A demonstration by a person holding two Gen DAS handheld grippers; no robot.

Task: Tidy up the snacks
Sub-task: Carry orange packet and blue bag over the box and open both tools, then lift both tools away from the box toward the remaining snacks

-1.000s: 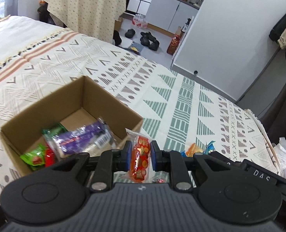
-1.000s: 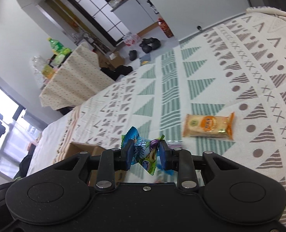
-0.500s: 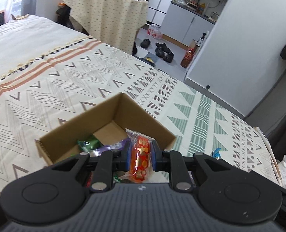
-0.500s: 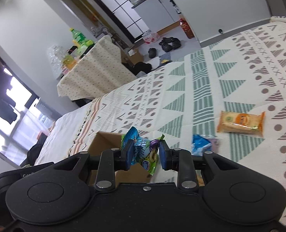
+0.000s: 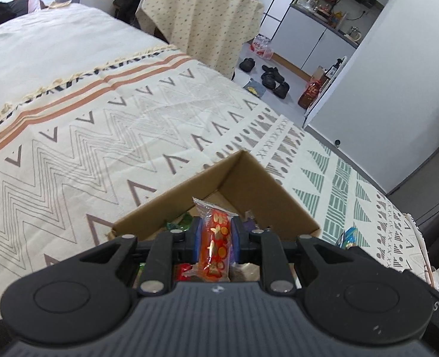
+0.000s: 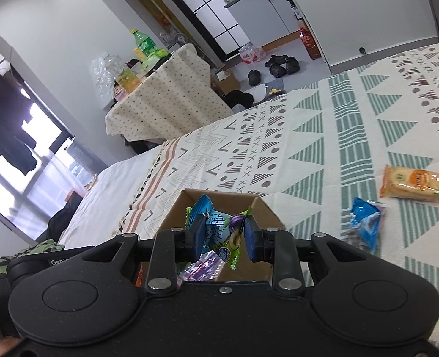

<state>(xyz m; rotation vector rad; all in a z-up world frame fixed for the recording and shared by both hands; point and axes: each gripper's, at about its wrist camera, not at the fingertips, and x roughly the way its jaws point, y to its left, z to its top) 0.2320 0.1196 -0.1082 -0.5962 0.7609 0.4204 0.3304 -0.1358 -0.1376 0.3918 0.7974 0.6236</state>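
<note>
Both grippers pinching snacks over the box (image 5: 243, 178): left gripper (image 5: 215, 236) has the red packet (image 5: 216, 238), right gripper (image 6: 223, 235) the green-blue packet (image 6: 219, 229). Let go too soon and either probably lands on the bed (image 5: 100, 119).

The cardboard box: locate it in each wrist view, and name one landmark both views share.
Left wrist view: the cardboard box sits bottom centre, far corner pointing up, just beyond the left tongs.
Right wrist view: its rim shows bottom centre, behind the right tongs.
Shared landmark: the dotted tablecloth beyond the bed.
</note>
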